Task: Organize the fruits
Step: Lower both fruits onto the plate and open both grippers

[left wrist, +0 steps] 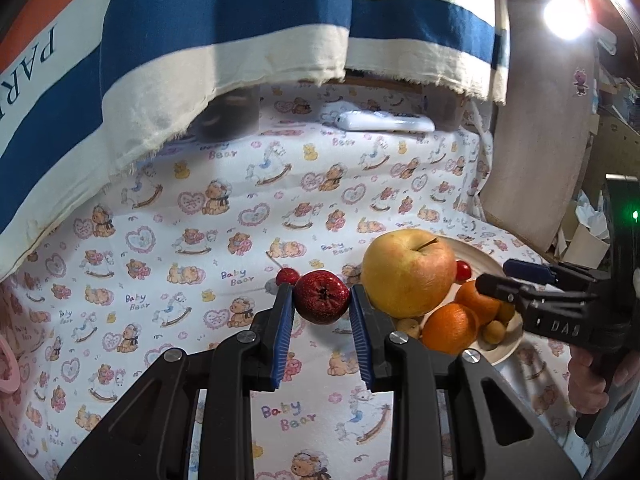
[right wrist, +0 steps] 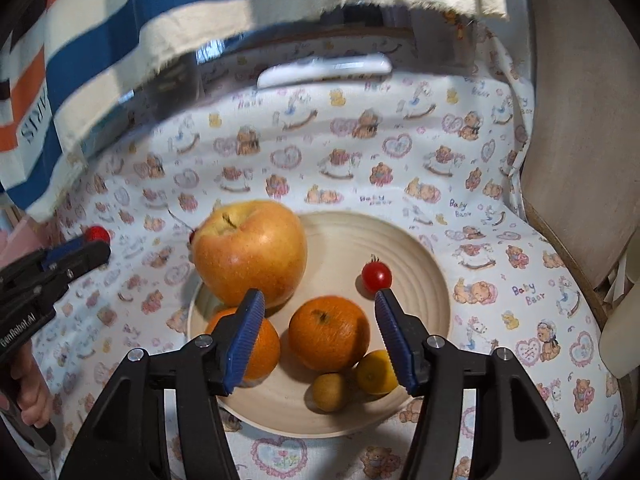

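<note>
Scene evenly lit; one lamp point(left wrist: 566, 14) flares hard upper right, beyond the left gripper point(left wrist: 322, 304). Fisheye bending at edges. Right wrist view's far background is blurred.

The left tongs point(left wrist: 322, 300) are clamping a small dark-red round fruit point(left wrist: 321, 297) between their blue ribbed pads, angled downward. The right tongs point(right wrist: 320, 308) are standing open, tilted down, nothing pressed between their blue pads. A hand point(left wrist: 592, 376) is gripping the right tongs' black handle.
</note>
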Available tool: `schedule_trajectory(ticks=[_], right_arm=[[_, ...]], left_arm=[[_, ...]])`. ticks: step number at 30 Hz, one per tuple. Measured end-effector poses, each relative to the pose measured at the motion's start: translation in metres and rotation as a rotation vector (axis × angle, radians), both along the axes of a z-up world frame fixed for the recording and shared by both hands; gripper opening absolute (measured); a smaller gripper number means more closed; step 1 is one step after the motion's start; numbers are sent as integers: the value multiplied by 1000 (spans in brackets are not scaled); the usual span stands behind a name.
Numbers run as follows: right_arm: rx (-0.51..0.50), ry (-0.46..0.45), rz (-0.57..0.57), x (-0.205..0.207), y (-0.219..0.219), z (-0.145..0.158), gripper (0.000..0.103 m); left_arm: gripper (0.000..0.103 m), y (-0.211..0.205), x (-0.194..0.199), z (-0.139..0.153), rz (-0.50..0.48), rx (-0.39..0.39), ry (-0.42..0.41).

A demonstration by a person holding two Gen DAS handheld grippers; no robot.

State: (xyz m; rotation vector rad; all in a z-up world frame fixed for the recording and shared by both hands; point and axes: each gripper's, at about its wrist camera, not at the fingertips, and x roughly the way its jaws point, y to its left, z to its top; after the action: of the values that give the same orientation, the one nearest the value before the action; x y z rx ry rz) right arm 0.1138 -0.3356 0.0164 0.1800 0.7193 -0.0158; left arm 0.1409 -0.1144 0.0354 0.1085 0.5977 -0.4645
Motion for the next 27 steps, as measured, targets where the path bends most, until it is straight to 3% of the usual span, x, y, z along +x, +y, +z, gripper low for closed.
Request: schedule_trajectory(ticks=[6,14,20,27], right_arm=[[98,-110,-41,-16,-25,23,60],[189,-107,-27,-22,-40,24,60],[174,-102,-17,-24,-36,23,60],[173,-107,-24,-25,-38,23,60]], left_arm=[[27,-20,-14,5,-83,-23,5],[27,-71,-26,-10,-211,36,62],[27,-98,-39,-18,-302,71,66],[27,-120,-45,-27,-339,137,61]])
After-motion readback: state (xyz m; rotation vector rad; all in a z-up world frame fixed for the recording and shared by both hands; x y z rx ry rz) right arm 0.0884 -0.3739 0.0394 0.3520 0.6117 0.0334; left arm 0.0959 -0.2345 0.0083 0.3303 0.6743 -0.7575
